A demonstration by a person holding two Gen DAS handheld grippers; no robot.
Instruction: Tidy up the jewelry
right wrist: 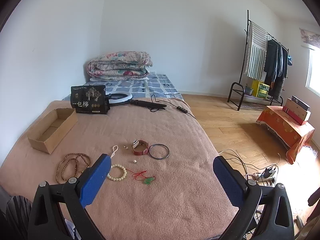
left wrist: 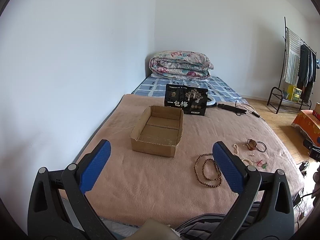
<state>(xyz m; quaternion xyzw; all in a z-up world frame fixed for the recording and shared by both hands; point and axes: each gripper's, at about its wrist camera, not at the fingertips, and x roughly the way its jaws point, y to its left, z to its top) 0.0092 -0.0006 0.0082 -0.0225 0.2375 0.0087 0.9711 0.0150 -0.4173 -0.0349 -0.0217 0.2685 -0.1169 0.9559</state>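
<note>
An empty cardboard box sits on the tan blanket; it also shows at the left in the right wrist view. Jewelry lies right of it: a long brown bead strand, a white bead bracelet, a pearl strand, a red-strap watch, a dark bangle and a green pendant on red cord. My left gripper is open and empty, short of the box. My right gripper is open and empty above the jewelry's near side.
A black printed bag stands behind the box, with a ring light and stand beside it. A folded quilt lies at the bed's head. A clothes rack and an orange-draped table stand right. Cables lie on the floor.
</note>
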